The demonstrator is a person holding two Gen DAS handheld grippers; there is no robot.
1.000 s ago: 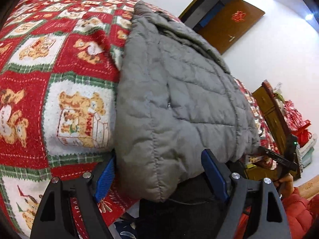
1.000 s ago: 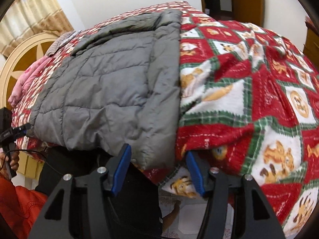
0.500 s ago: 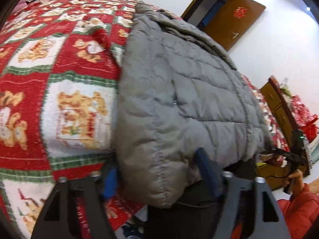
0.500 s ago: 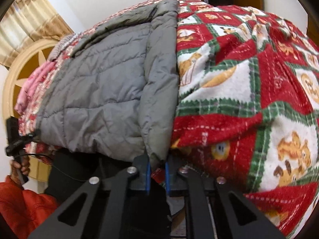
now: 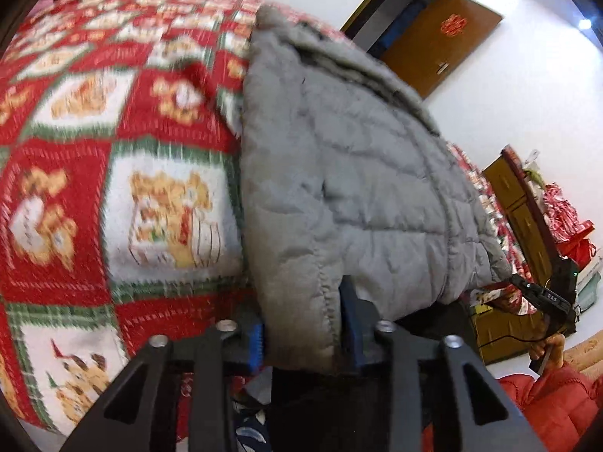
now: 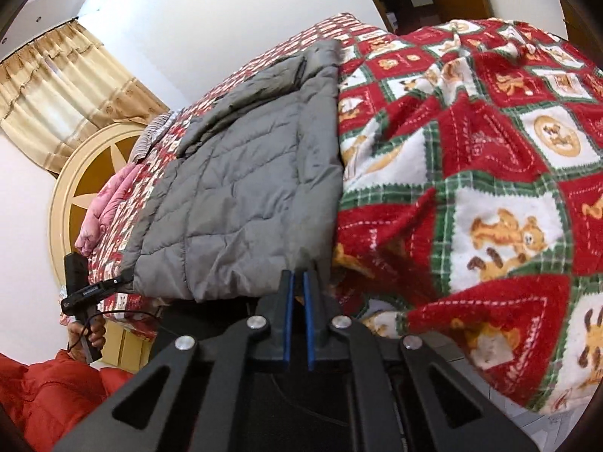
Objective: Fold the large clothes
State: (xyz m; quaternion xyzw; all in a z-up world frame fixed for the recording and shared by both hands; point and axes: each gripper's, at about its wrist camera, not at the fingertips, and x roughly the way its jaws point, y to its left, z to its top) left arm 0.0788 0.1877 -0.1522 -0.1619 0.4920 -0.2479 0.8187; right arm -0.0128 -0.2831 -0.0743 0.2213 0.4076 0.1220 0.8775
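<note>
A grey quilted puffer jacket point(image 5: 358, 173) lies lengthwise on a bed, its hem hanging over the near edge. It also shows in the right wrist view point(image 6: 256, 188). My left gripper point(image 5: 305, 324) is shut on the hem's left corner, the thick fabric bunched between its blue pads. My right gripper point(image 6: 296, 290) is shut on the hem's right corner, its blue pads nearly together with the jacket's edge going in at the tips. The far end of the jacket with the collar lies flat toward the wall.
The bed has a red, green and white bear-patterned blanket point(image 5: 113, 150), also in the right wrist view point(image 6: 471, 188). A round headboard point(image 6: 86, 173) and pink bedding point(image 6: 109, 203) stand at one end. A wooden door point(image 5: 441, 37) and wooden cabinet point(image 5: 524, 203) stand beyond. The person wears red sleeves point(image 6: 45, 388).
Both grippers went from open around the hem to shut on it. The right closed first, then the left. Both views have tilted and the hem is lifted slightly.
</note>
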